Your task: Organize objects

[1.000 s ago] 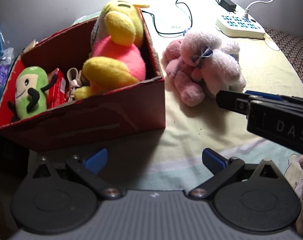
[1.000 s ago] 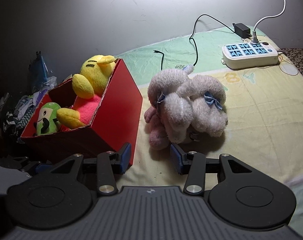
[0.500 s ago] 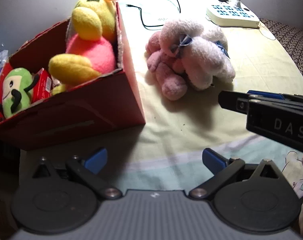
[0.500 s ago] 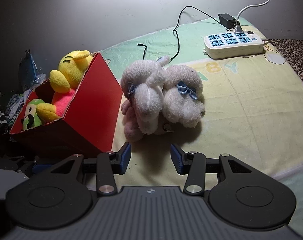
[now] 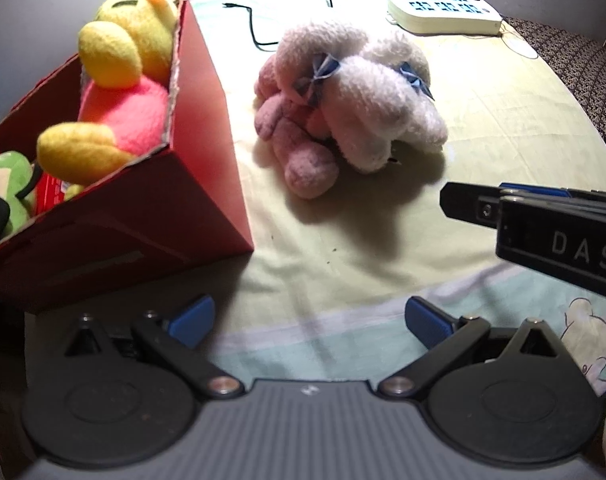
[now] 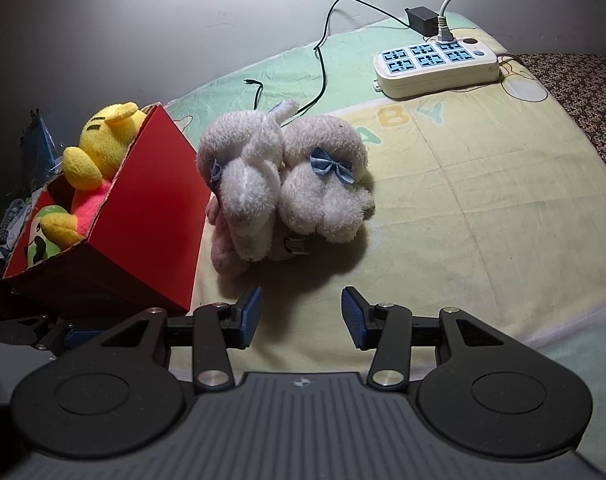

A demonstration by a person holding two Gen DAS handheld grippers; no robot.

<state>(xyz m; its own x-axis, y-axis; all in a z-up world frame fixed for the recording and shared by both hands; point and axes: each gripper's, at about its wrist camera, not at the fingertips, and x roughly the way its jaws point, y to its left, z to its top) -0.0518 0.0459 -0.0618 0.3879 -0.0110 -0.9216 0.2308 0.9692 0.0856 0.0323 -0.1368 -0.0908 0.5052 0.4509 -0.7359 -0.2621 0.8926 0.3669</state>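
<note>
Right wrist view: the plush dog [image 6: 287,184], on the bed beside the red box [image 6: 143,216], has been brought to frame centre; both grippers' jaws are spread, empty, so a grasp seems next.

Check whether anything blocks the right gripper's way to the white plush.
Nothing visible does. The right gripper is open, pointed at the white plush, with only bare blanket between them. The red box stands off to the left.
</note>
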